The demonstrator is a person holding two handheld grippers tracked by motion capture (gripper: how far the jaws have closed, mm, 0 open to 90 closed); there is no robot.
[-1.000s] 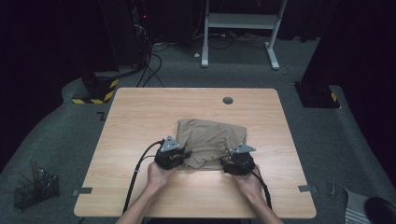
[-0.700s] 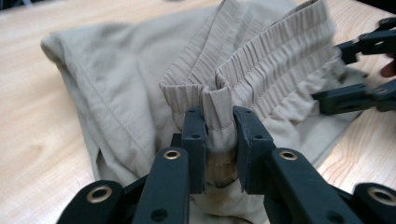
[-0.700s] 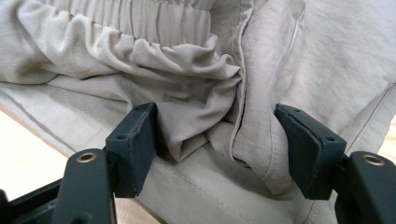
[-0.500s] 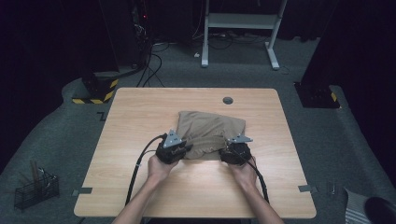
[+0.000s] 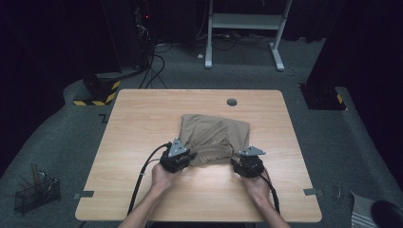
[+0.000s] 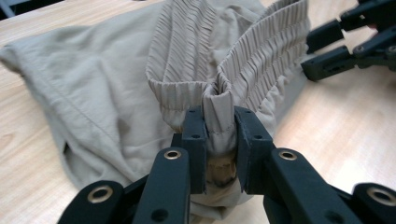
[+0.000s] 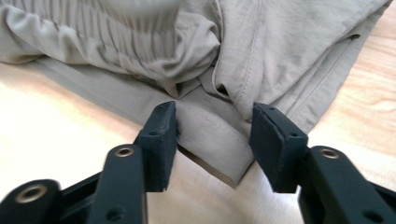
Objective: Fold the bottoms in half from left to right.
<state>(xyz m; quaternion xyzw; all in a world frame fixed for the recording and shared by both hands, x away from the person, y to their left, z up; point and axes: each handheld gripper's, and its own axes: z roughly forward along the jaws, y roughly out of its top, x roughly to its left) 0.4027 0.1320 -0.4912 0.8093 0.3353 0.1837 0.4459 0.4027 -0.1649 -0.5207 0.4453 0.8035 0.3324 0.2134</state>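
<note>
A tan pair of shorts (image 5: 216, 135) lies folded in the middle of the wooden table (image 5: 142, 123). My left gripper (image 5: 186, 155) is at its near left edge. In the left gripper view the left gripper (image 6: 219, 126) is shut on a bunched fold of the elastic waistband (image 6: 261, 60). My right gripper (image 5: 238, 160) is at the near right edge. Its jaws have just been closing. In the right gripper view they (image 7: 215, 126) stand apart on either side of a flat corner of the cloth (image 7: 215, 140), with the pads clear of it.
A round cable hole (image 5: 232, 102) sits near the table's far edge. A black cable (image 5: 142, 178) trails from the left gripper toward the front edge. A wire basket (image 5: 35, 192) stands on the floor at the left, and a white desk frame (image 5: 242, 28) stands behind the table.
The right hand went a little forward onto the shorts, then drew back toward the front edge. The left hand has stayed in place with its grip on the waistband.
</note>
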